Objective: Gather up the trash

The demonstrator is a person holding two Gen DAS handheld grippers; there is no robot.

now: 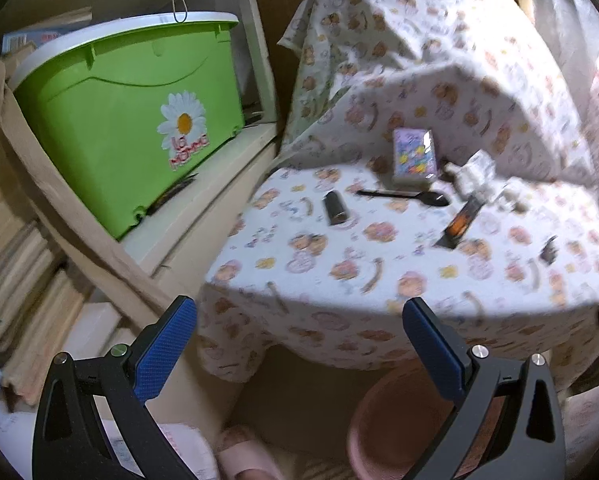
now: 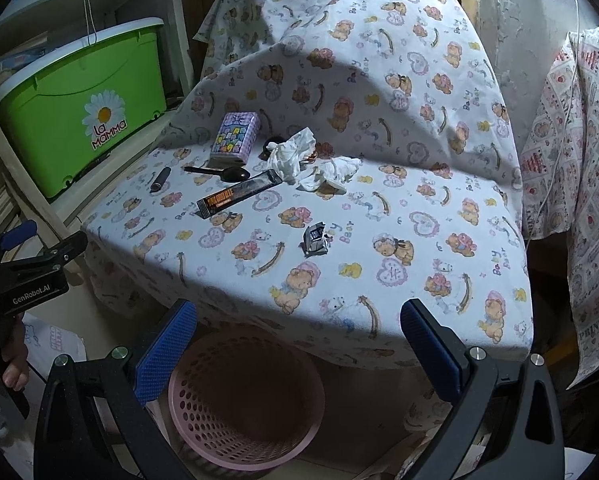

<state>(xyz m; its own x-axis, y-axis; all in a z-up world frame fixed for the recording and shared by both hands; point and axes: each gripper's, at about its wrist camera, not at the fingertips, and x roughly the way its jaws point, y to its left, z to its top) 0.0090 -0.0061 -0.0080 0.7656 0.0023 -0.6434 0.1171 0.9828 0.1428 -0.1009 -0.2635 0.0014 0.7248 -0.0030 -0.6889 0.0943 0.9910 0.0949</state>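
On the bear-print cloth of the table [image 2: 379, 240] lie a long dark wrapper with orange print [image 2: 237, 194], crumpled white tissues [image 2: 295, 156], a small crumpled dark wrapper [image 2: 314, 238], a black plastic spoon [image 2: 219, 171], a small dark cylinder [image 2: 159, 180] and a purple patterned box [image 2: 235, 138]. A pink perforated basket [image 2: 245, 396] stands on the floor below the table's front edge. My right gripper [image 2: 299, 344] is open and empty above the basket. My left gripper [image 1: 299, 340] is open and empty, left of the table; it also shows in the right wrist view [image 2: 31, 240].
A green bin with a daisy sticker [image 1: 131, 120] sits on a white shelf at the left. Stacked papers [image 1: 15, 272] fill the shelves below it. The pink basket [image 1: 395, 420] and a pink slipper [image 1: 247, 460] are on the floor. A printed cloth [image 2: 579, 200] hangs at the right.
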